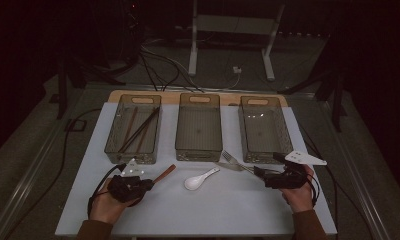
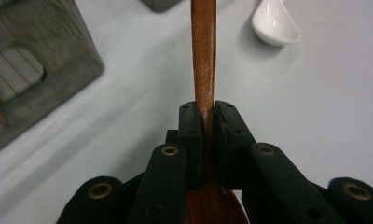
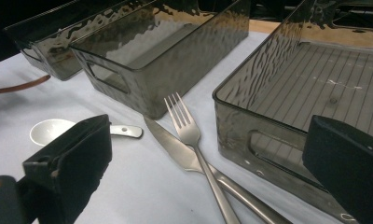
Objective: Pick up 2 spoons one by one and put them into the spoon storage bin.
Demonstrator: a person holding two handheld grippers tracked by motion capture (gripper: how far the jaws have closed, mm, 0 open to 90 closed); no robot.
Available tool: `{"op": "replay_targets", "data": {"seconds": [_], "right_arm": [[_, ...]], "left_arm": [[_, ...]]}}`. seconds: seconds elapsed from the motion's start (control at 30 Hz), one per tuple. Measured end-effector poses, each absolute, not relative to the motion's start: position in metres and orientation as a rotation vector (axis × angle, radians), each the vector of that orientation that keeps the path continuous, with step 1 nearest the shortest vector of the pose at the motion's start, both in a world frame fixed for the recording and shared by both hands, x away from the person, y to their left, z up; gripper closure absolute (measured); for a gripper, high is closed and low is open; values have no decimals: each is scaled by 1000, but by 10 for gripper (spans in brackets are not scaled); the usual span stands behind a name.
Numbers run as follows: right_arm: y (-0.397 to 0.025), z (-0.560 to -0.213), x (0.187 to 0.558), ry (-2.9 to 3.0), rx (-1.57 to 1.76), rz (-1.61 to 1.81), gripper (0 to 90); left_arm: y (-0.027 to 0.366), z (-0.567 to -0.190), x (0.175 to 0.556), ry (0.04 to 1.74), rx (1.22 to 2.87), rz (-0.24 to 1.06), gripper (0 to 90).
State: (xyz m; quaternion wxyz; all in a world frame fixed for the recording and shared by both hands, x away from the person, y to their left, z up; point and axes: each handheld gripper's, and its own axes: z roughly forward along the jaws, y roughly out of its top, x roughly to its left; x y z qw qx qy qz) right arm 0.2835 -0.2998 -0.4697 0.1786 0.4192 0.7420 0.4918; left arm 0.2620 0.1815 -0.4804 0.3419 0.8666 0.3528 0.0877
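So the left gripper (image 1: pixel 149 184) has its jaws clamped on a brown wooden utensil (image 2: pixel 203 56), looks like a wooden spoon or similar; in the left gripper view the narrow handle runs straight out between the jaws and a wider bit of the same wood sits back under them. In the high view the free end (image 1: pixel 165 173) pokes out over the white table (image 1: pixel 228 210), just in front of the left bin (image 1: pixel 134 127), the one that already has a few long brown sticks in it. My guess is that's where it's headed. Handling-wise it should be easy: wood is light, stiff, not fragile, and has a bit of tooth so it shouldn't slide much. The grip is near one end though, so the long free part could swing or pivot if the squeeze is lazy; a hold closer to the middle would be steadier. The right gripper (image 3: pixel 208 172) is wide open, holding nothing, hovering right over the metal fork (image 3: pixel 189 135) and knife (image 3: pixel 175 144), which lie crossed by the right bin (image 3: pixel 287 121). Those will be slicker and lie flat, so trickier to pinch. The white ceramic spoon (image 1: pixel 200 179) sits in the middle, untouched.
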Motion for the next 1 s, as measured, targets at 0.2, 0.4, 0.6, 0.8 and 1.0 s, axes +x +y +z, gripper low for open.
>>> {"op": "replay_targets", "data": {"seconds": [0.2, 0.4, 0.6, 0.8, 1.0], "right_arm": [[-300, -470, 283, 2097, 1185, 1390, 17], [-301, -469, 283, 2090, 1192, 1396, 17], [-301, -469, 283, 2090, 1193, 1397, 17], [-302, -469, 282, 2087, 1196, 1398, 17], [-302, -470, 281, 2083, 1202, 1399, 17]], "left_arm": [[179, -471, 268, 921, 2222, 245, 836], [178, -460, 277, 952, 2161, 274, 836], [172, -449, 287, 959, 2129, 278, 837], [165, -440, 297, 968, 2110, 276, 836], [159, -434, 306, 982, 2079, 263, 836]]}}
